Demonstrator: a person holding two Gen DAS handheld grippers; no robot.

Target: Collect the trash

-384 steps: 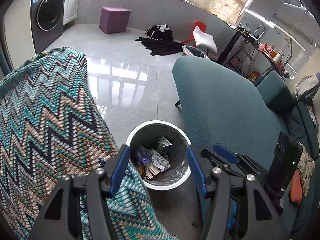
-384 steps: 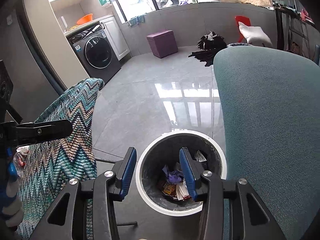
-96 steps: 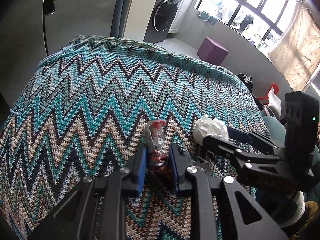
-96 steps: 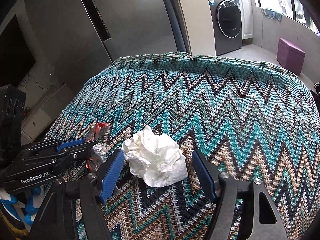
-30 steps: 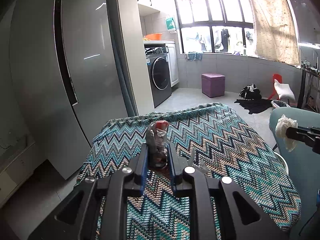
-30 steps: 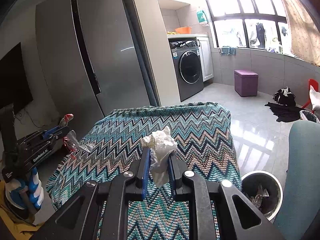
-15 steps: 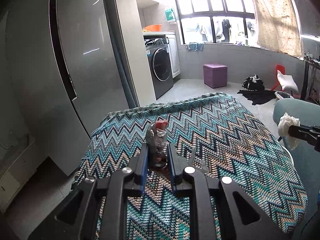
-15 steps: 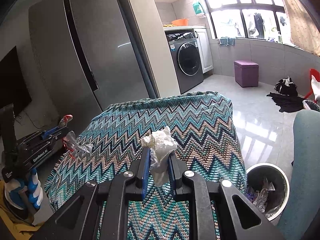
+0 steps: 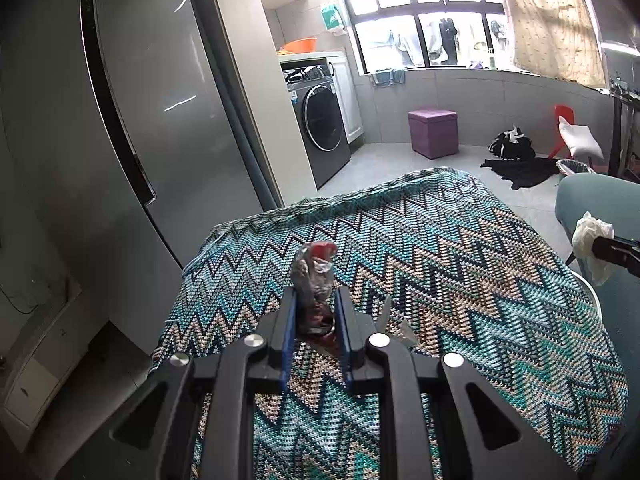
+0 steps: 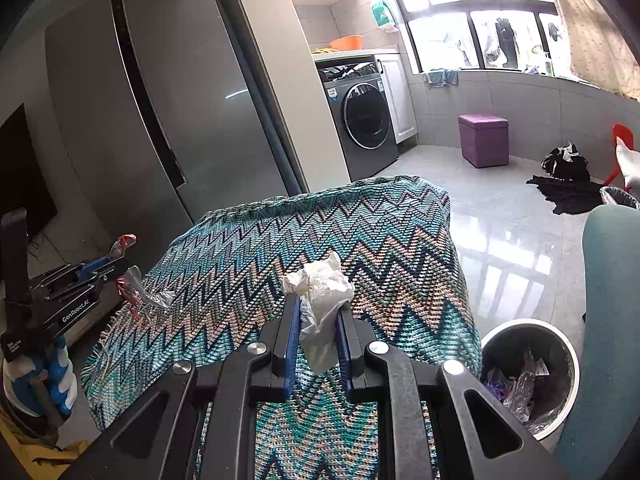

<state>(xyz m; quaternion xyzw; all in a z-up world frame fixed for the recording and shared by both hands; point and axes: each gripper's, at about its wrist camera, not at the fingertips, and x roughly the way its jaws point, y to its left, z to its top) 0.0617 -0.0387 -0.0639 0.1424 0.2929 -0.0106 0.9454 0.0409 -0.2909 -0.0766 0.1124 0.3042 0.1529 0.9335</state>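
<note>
A crinkly wrapper [image 9: 314, 280] is pinched in the left gripper [image 9: 315, 306] – a white tissue [image 10: 320, 296] in the right gripper [image 10: 318, 322] – both held above the zigzag blanket [image 10: 400, 248], near the bin [image 10: 532, 376].

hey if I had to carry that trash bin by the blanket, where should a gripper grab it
Judging by shape, pinch the white rim of the trash bin from above, one finger inside and one outside. The open top exposes it, while the blanket and teal chair crowd its sides.
</note>
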